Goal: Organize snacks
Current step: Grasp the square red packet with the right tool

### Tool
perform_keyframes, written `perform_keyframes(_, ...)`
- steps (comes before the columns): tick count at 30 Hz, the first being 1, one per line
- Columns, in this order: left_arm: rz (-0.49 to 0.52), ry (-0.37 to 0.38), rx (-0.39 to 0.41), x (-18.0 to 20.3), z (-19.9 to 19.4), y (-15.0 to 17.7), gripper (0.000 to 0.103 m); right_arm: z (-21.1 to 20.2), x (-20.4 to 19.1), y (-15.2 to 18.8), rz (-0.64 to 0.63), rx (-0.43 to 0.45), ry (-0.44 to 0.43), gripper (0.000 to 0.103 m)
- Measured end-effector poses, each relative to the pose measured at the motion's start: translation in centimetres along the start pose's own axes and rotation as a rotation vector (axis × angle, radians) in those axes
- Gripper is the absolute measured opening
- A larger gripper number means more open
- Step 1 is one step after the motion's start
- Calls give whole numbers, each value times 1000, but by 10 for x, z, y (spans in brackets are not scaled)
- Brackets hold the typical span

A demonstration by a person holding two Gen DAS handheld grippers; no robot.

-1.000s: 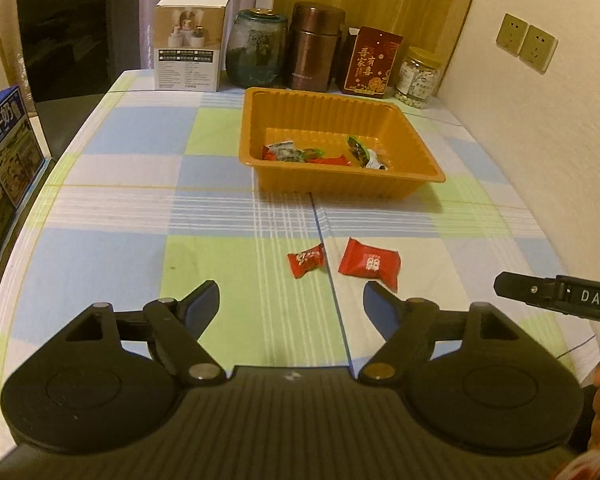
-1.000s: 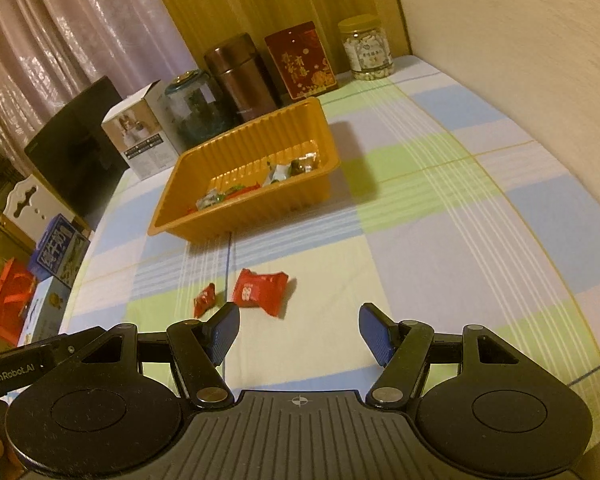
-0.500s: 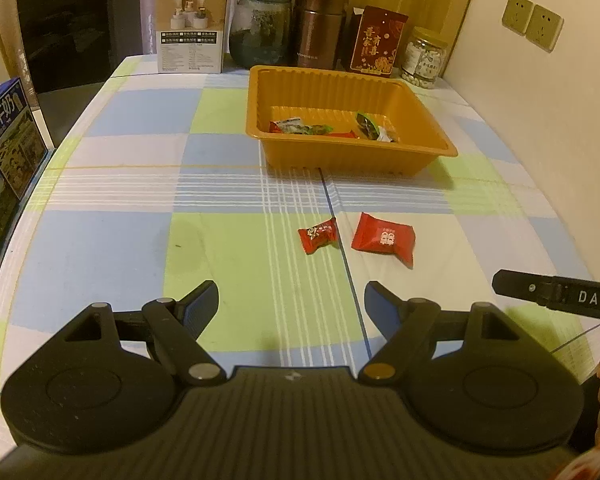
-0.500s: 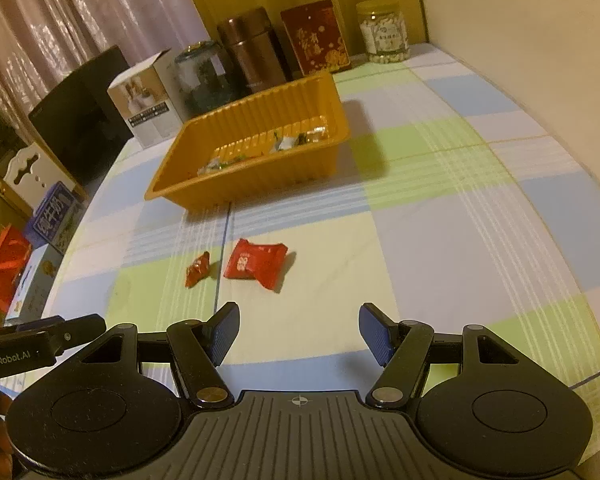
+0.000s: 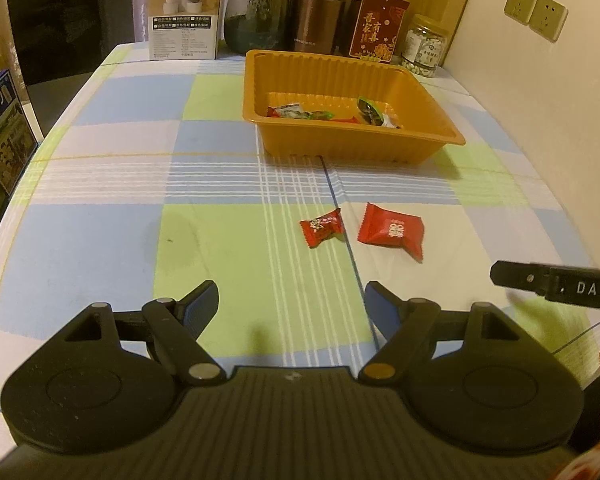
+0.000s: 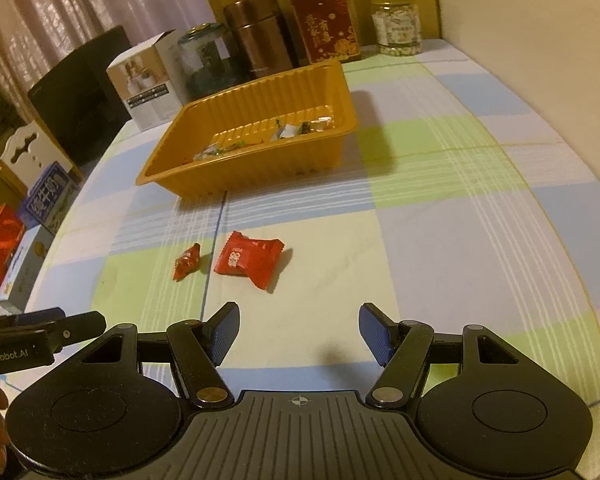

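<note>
Two red snacks lie on the checked tablecloth: a small twisted candy (image 5: 321,227) (image 6: 187,261) and, to its right, a larger flat red packet (image 5: 392,231) (image 6: 247,258). An orange tray (image 5: 348,142) (image 6: 236,176) farther back holds several wrapped sweets. My left gripper (image 5: 290,306) is open and empty, a short way in front of the candy. My right gripper (image 6: 298,330) is open and empty, just in front of the packet. Each gripper's edge shows in the other's view.
Along the table's far edge stand a white box (image 5: 184,12), a glass jar (image 5: 256,20), a brown canister (image 5: 318,16), a red packet (image 5: 376,28) and a nut jar (image 5: 424,46). A wall runs on the right. Milk cartons (image 5: 0,128) and a dark chair stand left.
Both grippers have drawn closer to the two red snacks and tilted down a little; the snacks and tray have not moved. Both stay open.
</note>
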State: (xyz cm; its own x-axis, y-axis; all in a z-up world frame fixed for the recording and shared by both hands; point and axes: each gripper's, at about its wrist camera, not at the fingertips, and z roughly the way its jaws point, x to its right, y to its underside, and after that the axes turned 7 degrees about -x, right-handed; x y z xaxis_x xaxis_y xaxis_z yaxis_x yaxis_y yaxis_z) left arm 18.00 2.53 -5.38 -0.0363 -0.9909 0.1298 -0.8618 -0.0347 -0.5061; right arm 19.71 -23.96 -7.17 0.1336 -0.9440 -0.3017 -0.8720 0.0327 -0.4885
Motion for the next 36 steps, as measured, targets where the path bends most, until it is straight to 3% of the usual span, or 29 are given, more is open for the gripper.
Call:
perform_keyframes(8, 40, 16, 22, -8, 12, -9, 78, 21, -16, -11, -249, 2, 11, 66)
perform_keyframes(13, 140, 13, 51, -7, 23, -14, 78, 39, -26, -16, -399, -1, -2, 66)
perform_keyframes(20, 234, 12, -16, -6, 47, -20, 78, 72, -36, -26, -591, -13, -13, 66)
perform_keyframes(30, 307, 99, -24, -16, 72, -22, 78, 112, -43, -38, -753, -59, -15, 66)
perform_keyframes(36, 366, 80, 20, -10, 76, -21, 78, 131, -50, -43, -819, -77, -34, 66)
